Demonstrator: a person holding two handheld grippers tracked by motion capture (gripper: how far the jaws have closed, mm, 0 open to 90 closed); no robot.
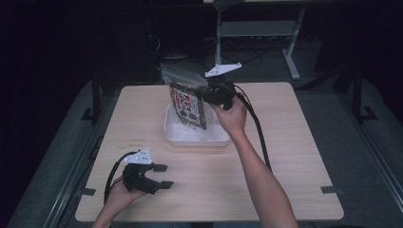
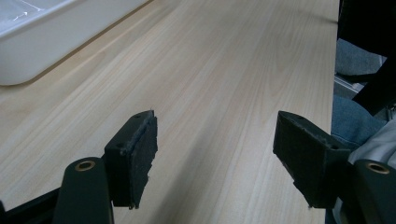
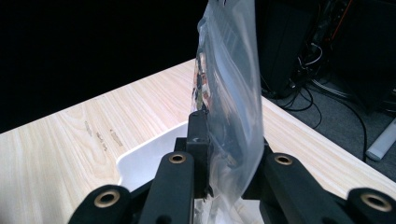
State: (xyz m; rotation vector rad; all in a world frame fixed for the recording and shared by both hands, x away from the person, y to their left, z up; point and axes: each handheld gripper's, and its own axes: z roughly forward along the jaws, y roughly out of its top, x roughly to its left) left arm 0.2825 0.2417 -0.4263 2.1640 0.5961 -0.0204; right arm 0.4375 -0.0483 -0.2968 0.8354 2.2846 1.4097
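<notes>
The right gripper [image 1: 207, 93] is raised above the far middle of the light wooden table [image 1: 285, 142], held in the person's right hand [image 1: 231, 115], with its grey three-cornered plate [image 1: 223, 70] uppermost and its black cable [image 1: 256, 133] trailing back along the forearm. Its jaws are clenched on a clear plastic bag [image 1: 186, 97] that carries a printed red, white and dark packet inside. In the high view the bag hangs roughly upright, its crumpled transparent top standing above the jaws and its lower end reaching down into, or just over, a shallow white tray [image 1: 190, 137]; whether the bag's bottom touches the tray floor cannot be told. In the right gripper view the bag [image 3: 231, 93] passes straight up between the two jaws, pinched flat at their level, with the film rising well clear above them and the white tray [image 3: 144, 158] directly below and beyond. The left gripper [image 1: 159, 176] sits low at the near left of the table, held in the person's left hand [image 1: 119, 194], well apart from the tray. Its jaws are released, standing wide with nothing between them; the left gripper view shows bare wood [image 2: 210, 93] in the gap and a corner of the white tray [image 2: 42, 42] at upper left.
</notes>
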